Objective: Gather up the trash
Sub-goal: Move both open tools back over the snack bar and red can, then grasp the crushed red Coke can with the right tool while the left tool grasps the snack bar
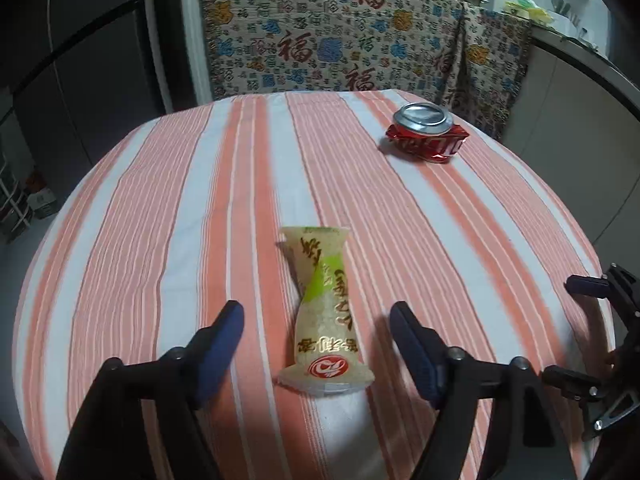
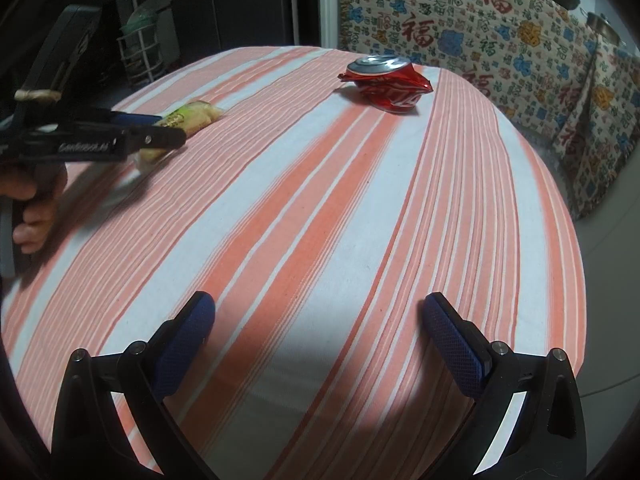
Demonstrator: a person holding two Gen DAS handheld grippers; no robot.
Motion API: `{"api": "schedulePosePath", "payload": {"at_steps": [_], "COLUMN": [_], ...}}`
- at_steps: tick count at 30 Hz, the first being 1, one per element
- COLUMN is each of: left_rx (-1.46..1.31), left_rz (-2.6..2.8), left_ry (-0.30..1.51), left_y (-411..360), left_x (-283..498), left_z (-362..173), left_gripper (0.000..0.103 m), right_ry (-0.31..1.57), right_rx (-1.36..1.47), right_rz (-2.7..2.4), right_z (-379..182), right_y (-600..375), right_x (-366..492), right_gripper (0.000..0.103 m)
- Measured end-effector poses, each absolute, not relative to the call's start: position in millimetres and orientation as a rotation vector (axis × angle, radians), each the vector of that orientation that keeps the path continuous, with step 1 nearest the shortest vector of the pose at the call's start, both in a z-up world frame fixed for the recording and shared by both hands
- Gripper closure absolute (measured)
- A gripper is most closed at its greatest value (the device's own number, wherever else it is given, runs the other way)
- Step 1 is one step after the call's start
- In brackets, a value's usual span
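A twisted yellow-green snack wrapper [image 1: 326, 312] lies on the striped tablecloth [image 1: 160, 240]. My left gripper [image 1: 316, 316] is open, with one finger on each side of the wrapper, not touching it. It also shows in the right wrist view [image 2: 160, 130], where the wrapper [image 2: 192, 116] pokes out past its fingers. A crushed red can [image 1: 426, 134] lies at the far right of the table; it also shows in the right wrist view [image 2: 386, 82]. My right gripper [image 2: 320, 312] is open and empty over the near part of the table; part of it shows in the left wrist view [image 1: 600, 320].
A patterned cloth [image 1: 340, 36] drapes over furniture behind the table. A white wire rack [image 2: 140, 56] stands off the far left edge. A counter with pots and utensils [image 1: 560, 12] is at the back right. The table edge curves round close on all sides.
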State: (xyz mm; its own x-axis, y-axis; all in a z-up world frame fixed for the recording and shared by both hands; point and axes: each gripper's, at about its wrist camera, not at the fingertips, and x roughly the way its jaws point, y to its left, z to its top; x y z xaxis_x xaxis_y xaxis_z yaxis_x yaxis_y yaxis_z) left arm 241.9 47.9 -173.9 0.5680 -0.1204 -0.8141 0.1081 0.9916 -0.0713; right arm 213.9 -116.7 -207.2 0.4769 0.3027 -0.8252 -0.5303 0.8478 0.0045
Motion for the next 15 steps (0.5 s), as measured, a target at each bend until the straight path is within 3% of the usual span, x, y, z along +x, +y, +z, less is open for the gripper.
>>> {"api": "schedulePosePath", "payload": {"at_steps": [8, 15], "left_rx": [0.018, 0.020], "left_rz": [-0.131, -0.130], "left_ry": [0.955, 0.955], "left_y": [39.3, 38.8], "left_x": [242.7, 243.1], "left_z": [-179.1, -179.9], "left_gripper": [0.019, 0.017], "right_ry": [0.960, 0.931], "right_rx": [-0.247, -0.035], "right_rz": [0.529, 0.486], "right_z": [-204.4, -176.8], "right_y": [-118.5, -128.2], "right_x": [220.4, 320.0], "right_gripper": [0.000, 0.001]}}
